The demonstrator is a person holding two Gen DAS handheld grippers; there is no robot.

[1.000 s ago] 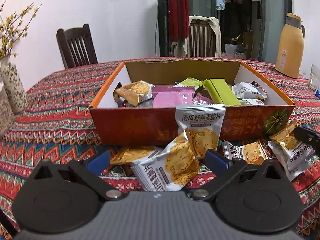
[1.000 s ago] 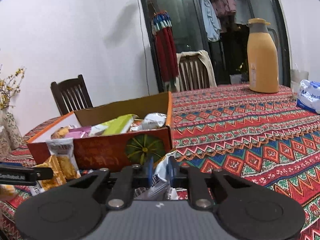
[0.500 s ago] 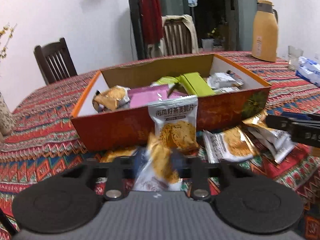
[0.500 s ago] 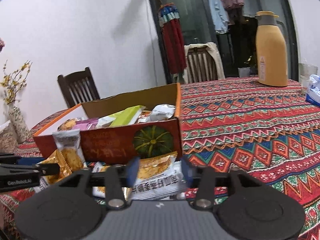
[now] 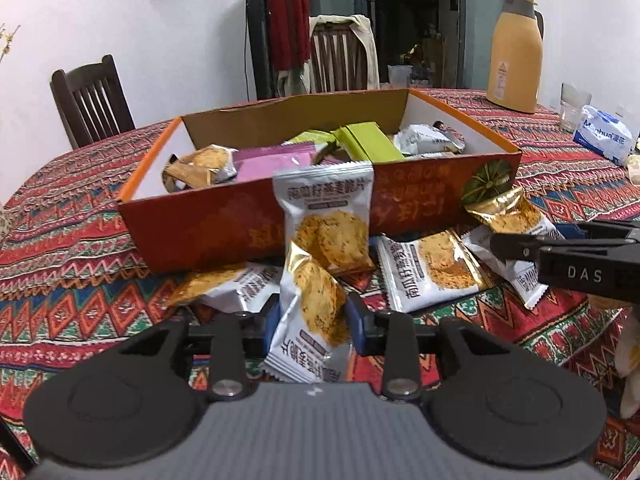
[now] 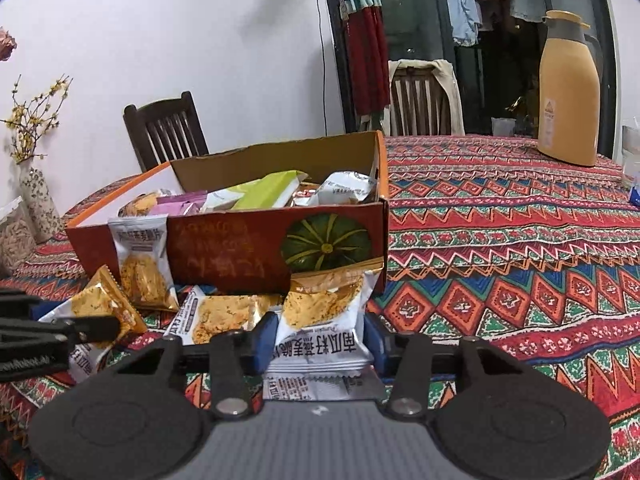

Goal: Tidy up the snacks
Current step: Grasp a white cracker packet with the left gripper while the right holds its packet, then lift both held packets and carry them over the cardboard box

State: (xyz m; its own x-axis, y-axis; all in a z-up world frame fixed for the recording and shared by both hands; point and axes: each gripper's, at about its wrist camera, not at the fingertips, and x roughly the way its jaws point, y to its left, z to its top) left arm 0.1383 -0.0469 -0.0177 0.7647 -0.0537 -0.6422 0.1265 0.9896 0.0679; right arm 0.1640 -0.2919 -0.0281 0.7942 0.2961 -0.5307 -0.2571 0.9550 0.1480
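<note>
Left claw (image 5: 314, 316): narrow, pads pressed on both sides of the left-hand packet (image 5: 320, 300). Jaws have just been opening a little, packet between them and pinched at the waist. Gripped low, likely so that the gold top end stays free to go over the box wall first.

Right claw (image 6: 320, 340): narrow too, closed on the right-hand packet (image 6: 320, 308). Jaws have just been closing, packet between them. Held across the short width, printed face up, just in front of the pumpkin picture on the box (image 6: 240, 252).

Both packets sit outside the box, near its front wall and above the worktop (image 6: 500, 280). Neither is over the rim yet.

Count, outside the box:
- 2 cracker packets in the claws
- 1 leaning packet (image 5: 324, 216), upright against the front wall, probably propped there by chance
- 3 flat on the worktop, as far as visible; one under the right claw is partly hidden, so the count could be off by one

Count, inside the box:
- 1 gold cracker packet at the left end
- 2 green items in the middle
- pink wrappers, 1 or 2, overlap unclear
- at least 1 white packet at the right end

Judgement: task well under way, roughly half of the snacks still outside.
</note>
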